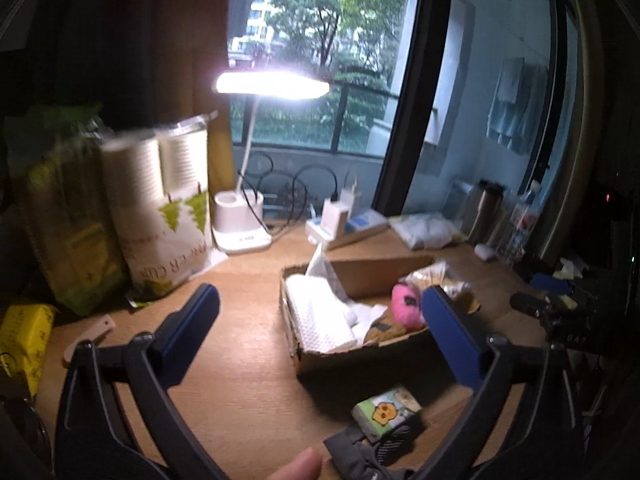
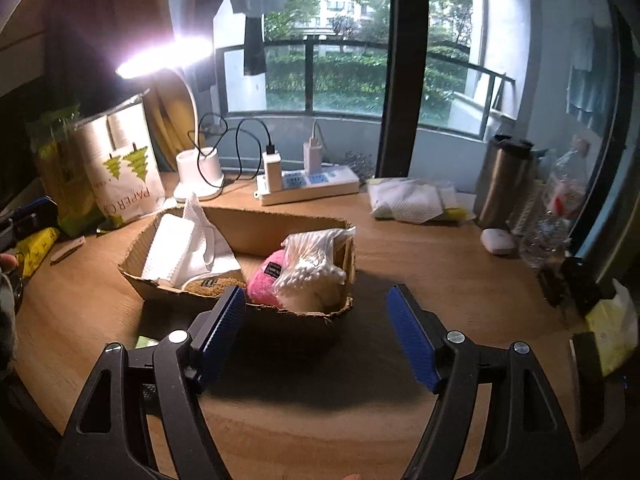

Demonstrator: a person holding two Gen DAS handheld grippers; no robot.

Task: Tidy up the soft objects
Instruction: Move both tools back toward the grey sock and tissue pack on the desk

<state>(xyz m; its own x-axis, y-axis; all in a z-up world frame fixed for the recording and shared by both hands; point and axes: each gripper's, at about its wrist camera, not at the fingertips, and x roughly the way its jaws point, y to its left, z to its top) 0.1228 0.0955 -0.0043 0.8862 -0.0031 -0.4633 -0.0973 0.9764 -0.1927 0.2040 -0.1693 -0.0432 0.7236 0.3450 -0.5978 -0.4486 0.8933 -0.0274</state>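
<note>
Cardboard box [image 2: 256, 222] — wooden desk [image 2: 400, 264], window [image 2: 344, 40]

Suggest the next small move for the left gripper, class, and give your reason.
Probably lower the left gripper, which is open and empty, toward the small tissue pack and close on it. That pack lies on the desk outside the cardboard box, while the pink toy and white tissues already sit inside. The right gripper is open too, near the box.
</note>
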